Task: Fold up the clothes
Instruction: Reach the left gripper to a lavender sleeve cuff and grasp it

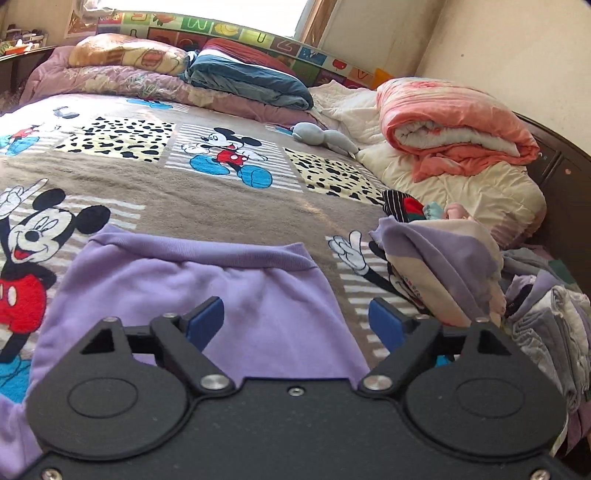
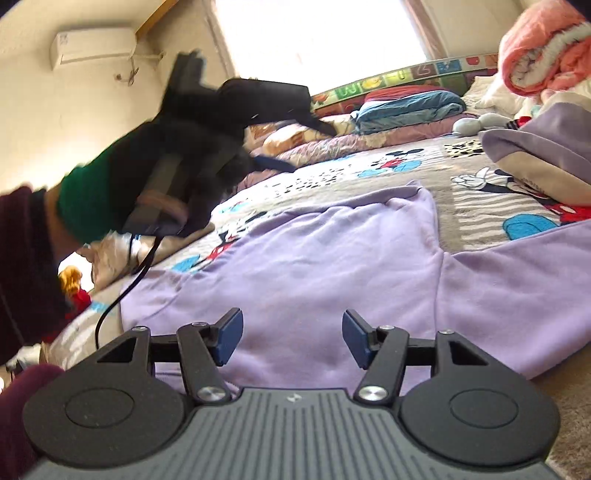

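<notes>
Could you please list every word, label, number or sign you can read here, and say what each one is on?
Nothing reads with certainty.
Alphabet mat behind the bed: large single characters on coloured tiles, distorted, not surely readable.
Folded cream and purple garment: small red print, too blurred.
Right tool body: a small white logo mark, no legible text.
Air conditioner: no readable label.

Under your grippers lies soft, matt lilac sweatshirt [image 1: 207, 291] fleece with a ribbed hem, on a fuzzy cartoon-print blanket [image 1: 207, 199] — your left gripper [image 1: 295, 321] shows matt black plastic, blue pads [image 1: 207, 317] and shiny metal rivets.
</notes>
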Motion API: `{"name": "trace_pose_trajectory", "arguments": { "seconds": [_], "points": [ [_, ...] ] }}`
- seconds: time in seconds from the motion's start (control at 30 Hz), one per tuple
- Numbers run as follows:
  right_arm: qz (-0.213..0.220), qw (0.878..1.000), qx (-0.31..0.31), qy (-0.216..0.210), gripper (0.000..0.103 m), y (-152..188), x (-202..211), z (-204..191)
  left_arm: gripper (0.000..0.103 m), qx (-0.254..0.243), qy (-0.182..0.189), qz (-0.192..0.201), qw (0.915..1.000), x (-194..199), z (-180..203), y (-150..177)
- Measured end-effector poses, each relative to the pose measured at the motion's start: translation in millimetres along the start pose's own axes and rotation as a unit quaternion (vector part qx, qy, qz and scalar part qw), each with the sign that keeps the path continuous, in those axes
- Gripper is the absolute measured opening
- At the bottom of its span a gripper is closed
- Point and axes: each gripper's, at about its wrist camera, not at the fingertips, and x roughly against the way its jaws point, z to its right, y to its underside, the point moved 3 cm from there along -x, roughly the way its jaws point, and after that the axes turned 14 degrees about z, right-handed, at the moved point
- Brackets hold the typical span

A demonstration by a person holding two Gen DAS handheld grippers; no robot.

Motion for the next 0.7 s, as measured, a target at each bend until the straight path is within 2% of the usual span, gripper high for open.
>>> {"name": "trace_pose_trajectory", "arguments": {
  "seconds": [0.1, 0.2, 0.3, 0.37, 0.4, 0.43, 0.53, 0.6, 0.7],
  "points": [
    [0.034, 0.998, -0.050, 0.035, 0.061, -14, 22, 27, 0.089, -0.025, 0.029, -0.018, 0.9991, 37, 16, 37],
    [0.063, 0.989, -0.098, 0.094, 0.064, -26, 47, 65, 0.089, -0.054, 0.057, -0.036, 0.9962, 62, 42, 78],
    [0.089, 0.971, -0.155, 0.156, 0.065, -34, 75, 106, 0.089, -0.100, 0.049, -0.045, 0.9928, 76, 68, 119],
    [0.113, 0.952, -0.213, 0.187, 0.067, -37, 97, 136, 0.089, -0.119, 0.061, -0.054, 0.9895, 78, 86, 141],
    [0.126, 0.942, -0.240, 0.199, 0.072, -36, 107, 148, 0.089, -0.141, 0.069, -0.055, 0.9860, 79, 96, 150],
    [0.138, 0.930, -0.268, 0.211, 0.078, -35, 117, 161, 0.089, -0.177, 0.072, -0.054, 0.9802, 79, 110, 160],
    [0.165, 0.903, -0.317, 0.237, 0.079, -31, 140, 190, 0.085, -0.274, 0.079, -0.043, 0.9576, 76, 145, 182],
    [0.181, 0.894, -0.337, 0.236, 0.079, -31, 147, 203, 0.083, -0.327, 0.087, -0.037, 0.9404, 70, 168, 196],
    [0.194, 0.883, -0.351, 0.246, 0.079, -32, 154, 220, 0.069, -0.403, 0.085, -0.025, 0.9106, 52, 198, 210]
  ]
}}
